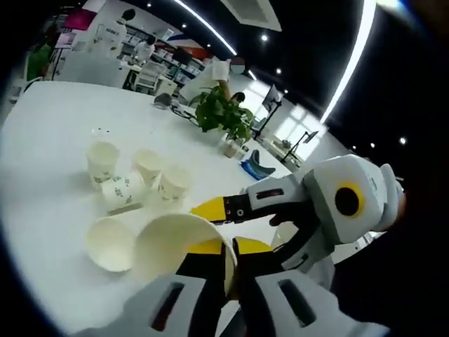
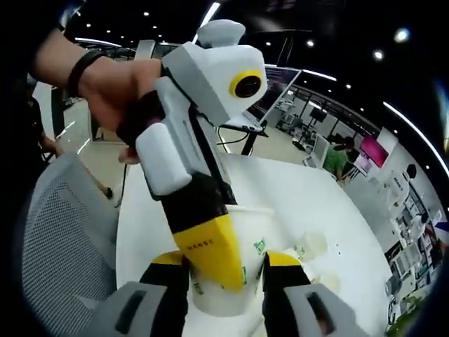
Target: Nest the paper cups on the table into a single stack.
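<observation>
Closest to my left gripper (image 1: 223,275) was a smooth white paper cup (image 1: 179,246), its thin rim pinched between nearly closed jaws. My right gripper (image 2: 226,281) clamped the same cup's tapered wall. I judged stacking barely begun: five loose cups (image 1: 133,186) lay farther left on the glossy white table (image 1: 49,133), some upright, some tipped.

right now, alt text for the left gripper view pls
The left hand-held gripper pinches the rim of a paper cup above a white table. The right hand-held gripper reaches in beside it, with five loose cups and a potted plant beyond.
</observation>
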A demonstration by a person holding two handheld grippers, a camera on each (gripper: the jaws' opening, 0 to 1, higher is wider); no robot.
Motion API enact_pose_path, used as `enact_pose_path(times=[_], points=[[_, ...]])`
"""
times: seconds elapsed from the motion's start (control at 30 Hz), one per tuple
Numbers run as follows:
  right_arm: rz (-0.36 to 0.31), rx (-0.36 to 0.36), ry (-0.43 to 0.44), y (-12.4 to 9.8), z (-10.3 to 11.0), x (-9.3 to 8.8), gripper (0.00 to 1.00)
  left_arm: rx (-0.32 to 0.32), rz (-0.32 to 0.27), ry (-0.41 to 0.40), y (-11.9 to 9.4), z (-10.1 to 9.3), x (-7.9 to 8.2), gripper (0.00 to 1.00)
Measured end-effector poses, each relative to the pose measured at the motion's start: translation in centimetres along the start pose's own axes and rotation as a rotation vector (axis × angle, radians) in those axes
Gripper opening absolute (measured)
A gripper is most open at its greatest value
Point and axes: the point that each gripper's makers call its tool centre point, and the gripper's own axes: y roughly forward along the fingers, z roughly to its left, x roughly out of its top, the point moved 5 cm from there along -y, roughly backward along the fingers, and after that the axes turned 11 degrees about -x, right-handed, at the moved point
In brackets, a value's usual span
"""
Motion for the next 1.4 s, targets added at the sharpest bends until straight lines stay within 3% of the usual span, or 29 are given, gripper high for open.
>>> enact_pose_path(times=[0.17, 0.33, 0.5, 0.63, 1.03, 1.4], points=[[-0.001, -0.003, 0.034, 0.1, -0.3, -0.1, 0.43, 0.017, -0.002, 0.017, 0.1, 0.1, 0.0, 0.0], [0.022, -0.004, 0.053, 0.1, -0.4, -0.7, 0.54, 0.031, -0.01, 0.043, 0.0, -0.2, 0.3, 0.0], [0.034, -0.015, 0.125, 0.3, -0.8, -1.9, 0.61, 0.049, 0.009, 0.063, -0.2, -0.1, 0.3, 0.0], [0.08, -0.064, 0.091, -0.2, -1.2, -2.8, 0.62, 0.075, 0.041, 0.093, -0.5, 0.3, 0.2, 0.0], [0.102, -0.094, 0.135, -0.8, -1.7, -4.1, 0.64, 0.104, 0.055, 0.131, -0.5, 0.2, 0.9, 0.0], [0.142, -0.11, 0.188, -1.9, -1.4, -5.9, 0.63, 0.183, 0.158, 0.227, -0.9, 1.3, 0.8, 0.0]])
